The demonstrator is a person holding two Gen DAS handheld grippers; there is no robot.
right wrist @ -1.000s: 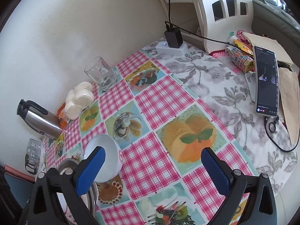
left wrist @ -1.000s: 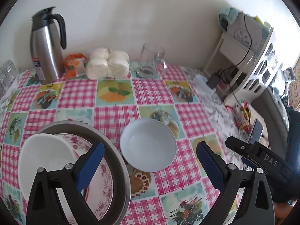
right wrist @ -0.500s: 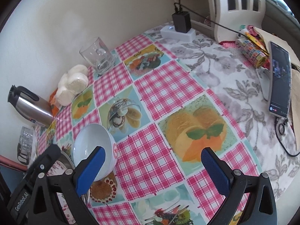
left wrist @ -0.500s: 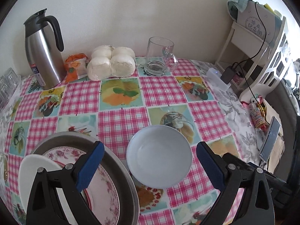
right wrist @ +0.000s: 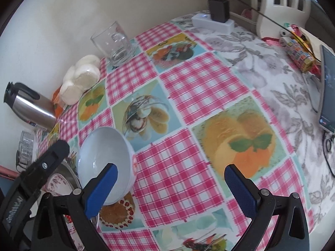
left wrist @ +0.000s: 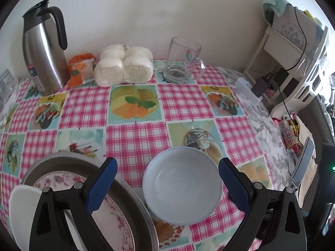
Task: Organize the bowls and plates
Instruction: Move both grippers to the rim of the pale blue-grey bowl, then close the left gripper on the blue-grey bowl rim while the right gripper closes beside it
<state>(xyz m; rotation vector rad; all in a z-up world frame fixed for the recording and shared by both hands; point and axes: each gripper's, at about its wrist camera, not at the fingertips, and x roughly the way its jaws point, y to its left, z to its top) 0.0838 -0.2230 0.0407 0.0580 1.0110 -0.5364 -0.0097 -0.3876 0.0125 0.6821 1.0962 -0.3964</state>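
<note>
- Checked pink tablecloth with fruit pictures covers the table, which meets a plain pale wall at the far side; a grey flowered cloth covers its right part.
- White shelf unit stands off the table's far right corner, with a cable hanging down it.
- Metal tray sits at the near left, holding a flowered plate and a white plate at its left edge.
- Left gripper has its jaws spread wide, holding nothing; the bowl lies between its blue pads, apart from both.
- Right gripper is likewise wide open and holding nothing, above the cloth just right of the bowl.
- Bowl, pale and empty, stands on the cloth just right of the tray.
- Steel jug stands at the far left by the wall.
- Buns in a clear bag lie right of the jug, with an orange packet between them.
- Glass mug stands right of the buns.
- Phone lies at the right edge.
- Charger sits plugged into a white power strip at the far right.
</note>
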